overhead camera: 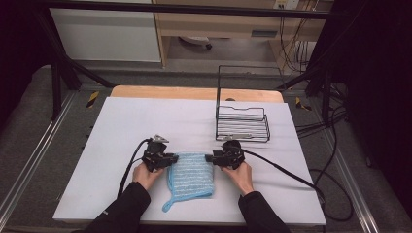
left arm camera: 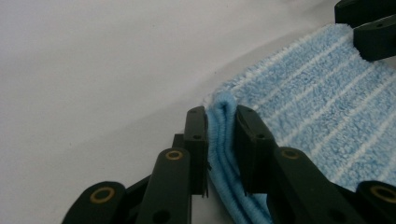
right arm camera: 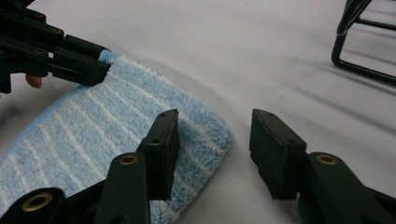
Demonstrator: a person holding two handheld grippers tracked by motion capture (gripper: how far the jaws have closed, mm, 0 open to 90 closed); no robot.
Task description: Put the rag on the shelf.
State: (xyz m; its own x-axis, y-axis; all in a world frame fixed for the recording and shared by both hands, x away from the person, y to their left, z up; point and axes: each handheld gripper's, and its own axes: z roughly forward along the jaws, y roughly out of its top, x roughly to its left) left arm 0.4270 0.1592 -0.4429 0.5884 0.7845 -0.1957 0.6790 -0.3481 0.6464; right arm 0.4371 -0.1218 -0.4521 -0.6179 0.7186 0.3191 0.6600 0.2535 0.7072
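We work with a blue striped cloth [overhead camera: 191, 175] that lies flat on the white tabletop [overhead camera: 121, 131], near the front edge and about midway between the left and right edges. A wire rack [overhead camera: 242, 124] stands well apart from it, toward the far right corner.

The left tongs [left arm camera: 220, 122] are closed narrow on the far left corner of the cloth; the hem bunches into a ridge between the pads. The right tongs [right arm camera: 214, 140] stand half open over the far right corner, one pad above the terry pile, the other over bare tabletop. They press on nothing yet.

Handling, as we judge it:
- The cloth is light and fully limp. It sags and folds wherever it is unsupported.
- The terry pile gives the pads good friction, so slipping is unlikely.
- It is not fragile; firm pressure does no harm.
- The stitched hem is the thickest part and the best hold.

We take hold at the two far corners, on the hem. The pads must straddle the edge, with one pad slipped under it.
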